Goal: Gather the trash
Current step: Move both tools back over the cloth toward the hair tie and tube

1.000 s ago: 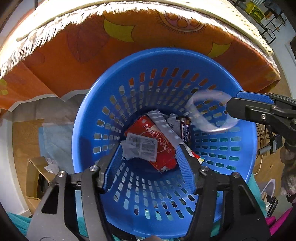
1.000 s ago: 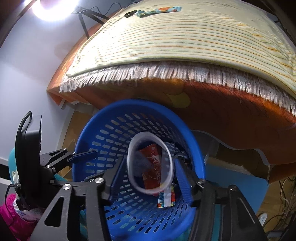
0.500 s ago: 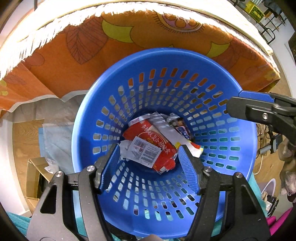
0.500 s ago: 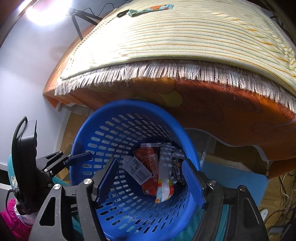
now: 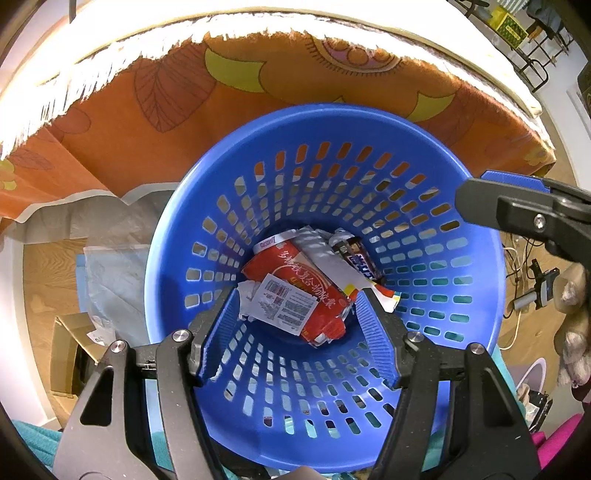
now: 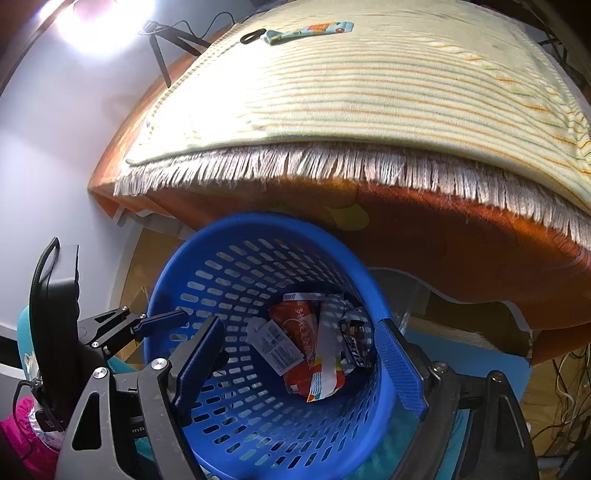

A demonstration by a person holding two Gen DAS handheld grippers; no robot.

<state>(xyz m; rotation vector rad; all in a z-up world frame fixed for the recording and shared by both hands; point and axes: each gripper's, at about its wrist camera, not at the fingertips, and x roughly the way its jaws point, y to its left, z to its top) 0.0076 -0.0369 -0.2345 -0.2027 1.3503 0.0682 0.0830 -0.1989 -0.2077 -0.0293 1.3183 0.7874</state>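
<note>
A blue perforated basket (image 5: 369, 424) stands just below the table's edge. At its bottom lie a red packet (image 5: 295, 269) with a white label, a dark candy wrapper (image 5: 360, 260) and a striped wrapper (image 6: 327, 369). My left gripper (image 5: 295, 295) hangs open over the basket's near side, with nothing between its fingers. In the left wrist view my right gripper (image 5: 476, 199) reaches in over the right rim. Its jaws are opening, and between them only the basket's inside shows (image 6: 301, 325). The left gripper (image 6: 166, 319) sits at the basket's left rim.
A cream striped cloth (image 6: 369, 92) with a fringe covers the table over an orange cloth (image 5: 147, 110). A colourful strip (image 6: 306, 31) and a small tripod (image 6: 162, 48) are at the far end. A cardboard box (image 5: 66, 354) and cables (image 5: 528, 288) lie on the floor.
A clear ring held between the right gripper's fingers a second ago is gone from them, and those jaws now stand wider. The left gripper has not moved.
</note>
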